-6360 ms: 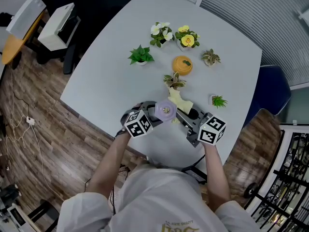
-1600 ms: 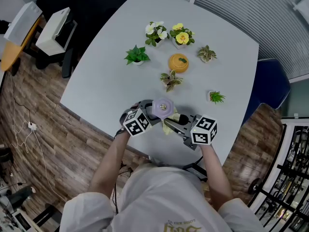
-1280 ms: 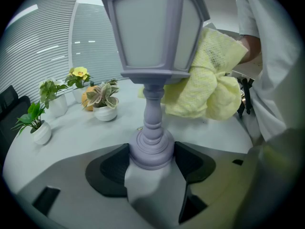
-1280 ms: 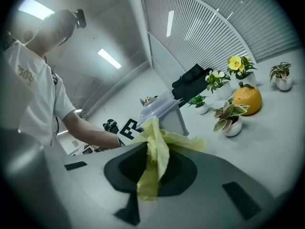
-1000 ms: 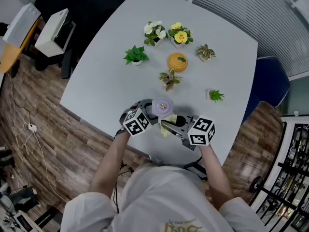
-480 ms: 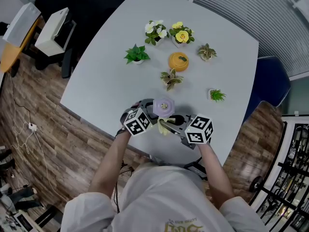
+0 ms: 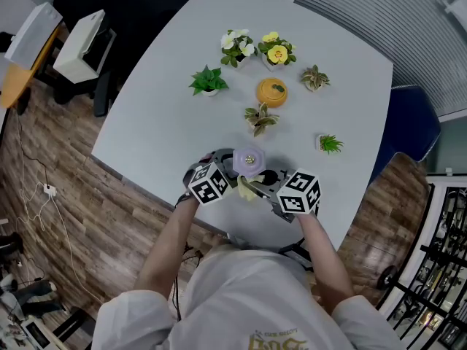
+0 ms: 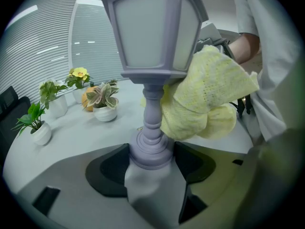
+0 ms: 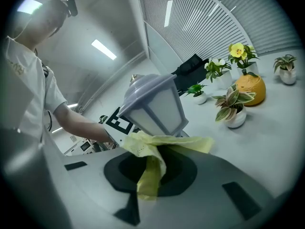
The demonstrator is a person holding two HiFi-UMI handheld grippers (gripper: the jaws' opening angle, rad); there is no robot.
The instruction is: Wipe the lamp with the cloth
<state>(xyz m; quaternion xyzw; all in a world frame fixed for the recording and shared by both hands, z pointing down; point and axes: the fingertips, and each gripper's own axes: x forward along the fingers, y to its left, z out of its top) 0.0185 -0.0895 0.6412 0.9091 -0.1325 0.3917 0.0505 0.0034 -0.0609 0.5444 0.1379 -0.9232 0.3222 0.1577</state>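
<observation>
A lilac lantern-shaped lamp (image 7: pixel 249 160) stands near the table's front edge. My left gripper (image 7: pixel 230 172) is shut on its round base, and the post rises between the jaws (image 8: pixel 151 162). The lamp head (image 8: pixel 152 42) fills the top of the left gripper view. My right gripper (image 7: pixel 260 183) is shut on a yellow cloth (image 7: pixel 246 189). The cloth (image 8: pixel 209 94) bunches against the post just under the lamp head. In the right gripper view the cloth (image 9: pixel 151 162) hangs between that gripper's jaws (image 9: pixel 150 174), below the lamp head (image 9: pixel 152 106).
Several small potted plants (image 7: pixel 210 82) and an orange pot (image 7: pixel 271 92) stand in a cluster on the far half of the grey table (image 7: pixel 168 122). A blue chair (image 7: pixel 412 119) is at the right. The front edge of the table runs just below the grippers.
Since the earliest frame the cloth has moved from the lamp's far side to under its head on the near side. Over the last second the right gripper shifted slightly; the left stayed still.
</observation>
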